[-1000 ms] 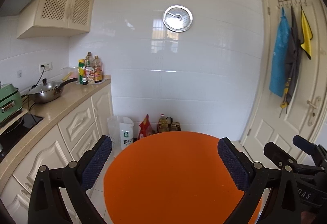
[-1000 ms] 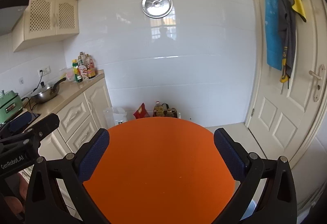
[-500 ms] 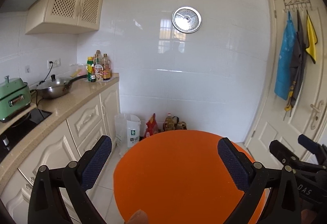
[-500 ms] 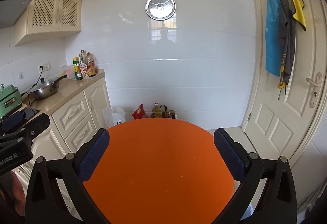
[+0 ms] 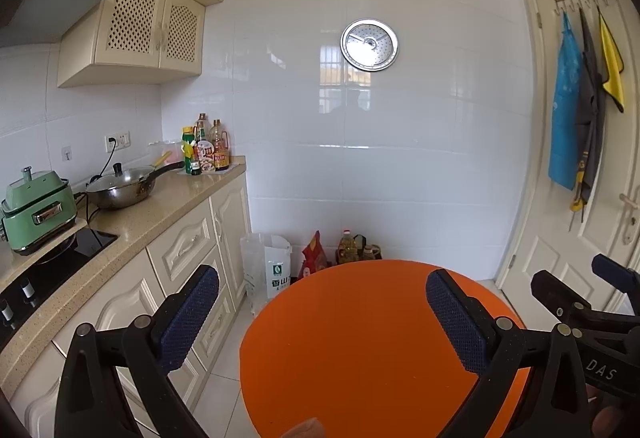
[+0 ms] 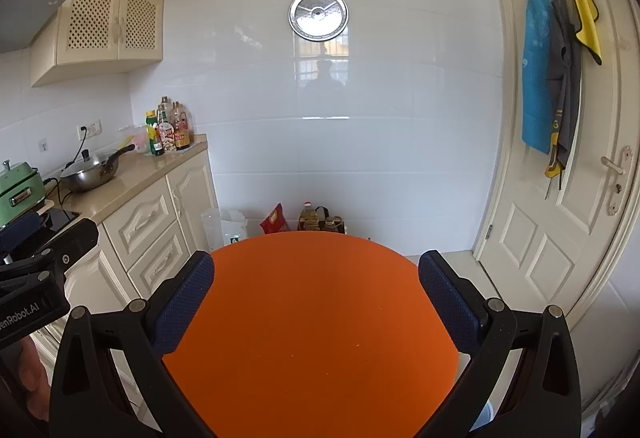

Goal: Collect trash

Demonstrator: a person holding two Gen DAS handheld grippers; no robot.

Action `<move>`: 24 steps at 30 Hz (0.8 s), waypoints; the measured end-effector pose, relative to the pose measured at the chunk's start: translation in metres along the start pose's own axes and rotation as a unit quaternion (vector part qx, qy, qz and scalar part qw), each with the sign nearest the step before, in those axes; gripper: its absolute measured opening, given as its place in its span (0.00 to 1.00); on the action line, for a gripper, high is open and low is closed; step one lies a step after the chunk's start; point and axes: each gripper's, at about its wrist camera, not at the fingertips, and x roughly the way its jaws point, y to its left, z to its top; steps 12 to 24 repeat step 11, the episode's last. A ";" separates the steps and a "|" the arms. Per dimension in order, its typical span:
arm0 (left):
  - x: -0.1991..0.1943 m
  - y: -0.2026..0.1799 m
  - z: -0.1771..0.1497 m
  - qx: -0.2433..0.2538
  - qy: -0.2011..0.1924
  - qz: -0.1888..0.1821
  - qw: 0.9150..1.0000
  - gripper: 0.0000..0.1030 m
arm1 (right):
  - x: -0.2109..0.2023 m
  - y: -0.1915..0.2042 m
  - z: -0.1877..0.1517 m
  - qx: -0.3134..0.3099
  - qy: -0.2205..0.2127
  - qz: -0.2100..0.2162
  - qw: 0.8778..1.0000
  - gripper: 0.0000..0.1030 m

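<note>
Left gripper [image 5: 322, 288]: jaws spread wide, nothing between the blue pads; it hangs above the near part of the orange round table [image 5: 360, 350].
Right gripper [image 6: 316, 272]: jaws also spread wide and empty, above the same table; its black frame shows at the right edge of the left wrist view, beside the left gripper.
Table: bare orange top in the right wrist view; at the bottom edge of the left wrist view a small pale brownish scrap [image 5: 306, 429] lies on it, too cropped to identify.
Trash: apart from that scrap, no clear piece can be told on the table.
Floor by the wall: a clear and white plastic bag [image 5: 272, 270], a red packet [image 5: 314, 256] and oil bottles [image 5: 352, 248] stand against the white tiles, beyond the table.
Counter: on the left, a wok with lid [image 5: 120, 190], a green cooker [image 5: 36, 212] and sauce bottles [image 5: 208, 152] at the far end.
Wall: a round metal strainer plate [image 5: 369, 44] hangs high on the tiles.
Door: on the right, aprons and a yellow cloth [image 5: 612, 70] hang from a hook rack.
</note>
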 end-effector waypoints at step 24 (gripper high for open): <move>-0.019 -0.013 -0.011 -0.015 0.002 -0.010 1.000 0.99 | 0.006 -0.001 -0.002 0.003 0.008 0.000 1.000 1.00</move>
